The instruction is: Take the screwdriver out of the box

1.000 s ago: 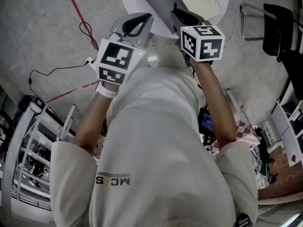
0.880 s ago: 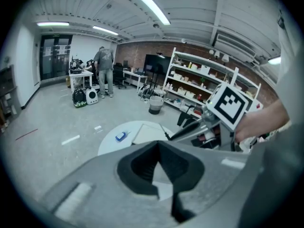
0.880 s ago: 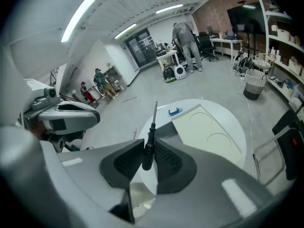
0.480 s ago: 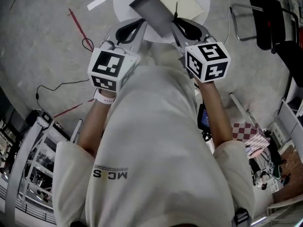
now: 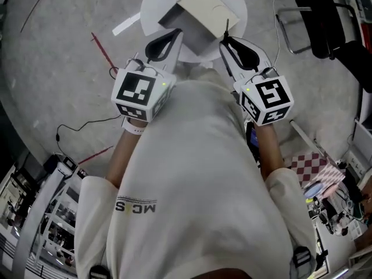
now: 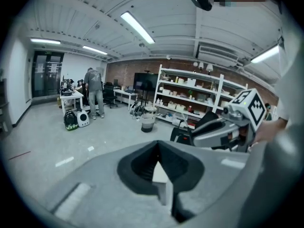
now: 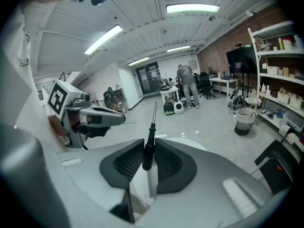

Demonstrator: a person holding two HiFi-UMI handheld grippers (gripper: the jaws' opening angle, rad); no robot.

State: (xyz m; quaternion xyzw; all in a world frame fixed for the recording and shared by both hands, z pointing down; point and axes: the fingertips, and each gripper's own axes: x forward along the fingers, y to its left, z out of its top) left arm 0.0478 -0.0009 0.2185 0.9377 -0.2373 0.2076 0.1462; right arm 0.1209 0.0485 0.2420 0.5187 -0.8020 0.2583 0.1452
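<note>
The right gripper (image 7: 149, 148) has its jaws clamped on the black handle of the screwdriver (image 7: 150, 134), held clear just near of the box (image 5: 200, 7) on the round white surface (image 5: 154, 7), so a firm, steady pinch matters most, while the left gripper (image 6: 159, 146) has its jaws together and empty.

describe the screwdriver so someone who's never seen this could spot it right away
Find the round white table with the cream box on it, then the right hand-held gripper just on the near side of it. The screwdriver is the slim tool clamped between its jaws: black handle, thin metal shaft poking past the tips. The left hand-held gripper beside it holds nothing.
</note>
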